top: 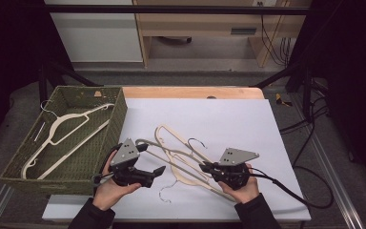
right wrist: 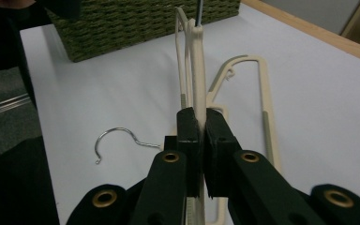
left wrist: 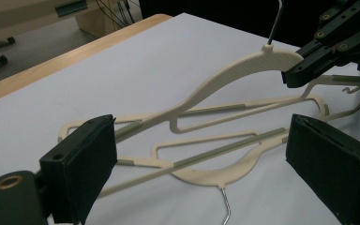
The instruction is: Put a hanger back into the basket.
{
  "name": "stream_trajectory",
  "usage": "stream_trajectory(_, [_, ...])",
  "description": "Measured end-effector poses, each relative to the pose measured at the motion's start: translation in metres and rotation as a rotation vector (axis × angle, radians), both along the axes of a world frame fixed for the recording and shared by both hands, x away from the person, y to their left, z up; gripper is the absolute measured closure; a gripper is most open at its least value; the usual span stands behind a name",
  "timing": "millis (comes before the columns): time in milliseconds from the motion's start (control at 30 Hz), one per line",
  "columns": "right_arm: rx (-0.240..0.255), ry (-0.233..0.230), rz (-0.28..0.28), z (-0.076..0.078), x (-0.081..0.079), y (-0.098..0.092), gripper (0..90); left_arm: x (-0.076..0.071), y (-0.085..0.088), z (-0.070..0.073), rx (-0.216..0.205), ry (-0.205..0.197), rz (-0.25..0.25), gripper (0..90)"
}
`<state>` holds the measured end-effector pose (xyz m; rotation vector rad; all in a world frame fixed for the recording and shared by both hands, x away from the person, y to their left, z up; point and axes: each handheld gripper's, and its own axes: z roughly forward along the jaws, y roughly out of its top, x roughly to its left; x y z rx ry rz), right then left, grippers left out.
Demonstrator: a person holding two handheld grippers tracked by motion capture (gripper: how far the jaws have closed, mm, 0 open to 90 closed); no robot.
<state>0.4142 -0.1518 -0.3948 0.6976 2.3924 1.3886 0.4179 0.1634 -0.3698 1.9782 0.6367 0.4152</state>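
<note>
The held hanger (top: 183, 155), cream plastic with a metal hook, sits tilted above the white sheet (top: 248, 124) that covers the tabletop, near the front edge and between the two grippers. The right gripper (top: 204, 167) has its jaws pressed together on one arm of this hanger; in the right gripper view the thin cream bar (right wrist: 198, 93) runs edge-on between the two black pads and rises away toward the basket. In the left gripper view the same hanger (left wrist: 243, 70) arches above the sheet, with the right gripper's jaws clamped on its end near the hook.

A second hanger (top: 186, 177) of the same cream colour lies flat on the sheet beneath the held one, its hook (top: 164, 191) pointing toward the front edge. In the left gripper view it lies flat on the sheet (left wrist: 215, 176), crossed under the raised hanger.

The left gripper (top: 160, 170) has its jaws spread wide, with nothing between the pads. It hangs just beside the two hangers, touching neither.

A green woven basket (top: 119, 114) stands at the left side of the tabletop, touching the sheet's edge. Two further cream hangers (top: 62, 131) lie inside it.
</note>
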Motion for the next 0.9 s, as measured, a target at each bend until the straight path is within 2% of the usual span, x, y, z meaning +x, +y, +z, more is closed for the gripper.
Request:
stream_trajectory(233, [0.015, 0.038, 0.055, -0.003, -0.002, 0.008, 86.8, 0.003, -0.014, -0.008, 0.078, 0.013, -0.052, 16.3])
stream_trajectory(367, [0.013, 0.049, 0.077, -0.003, -0.002, 0.01, 86.8, 0.006, -0.023, -0.011, 0.111, 0.013, -0.087, 28.0])
stream_trajectory(600, [0.003, 0.07, 0.135, -0.004, -0.005, 0.017, 86.9, 0.012, -0.033, -0.019, 0.159, 0.042, -0.13, 51.2])
stream_trajectory(733, [0.004, 0.082, 0.16, -0.005, -0.005, 0.018, 86.8, 0.011, -0.034, -0.02, 0.182, 0.054, -0.143, 60.1])
stream_trajectory(900, [0.0, 0.084, 0.164, -0.004, -0.004, 0.017, 85.8, 0.007, -0.034, -0.016, 0.228, 0.038, -0.154, 65.6])
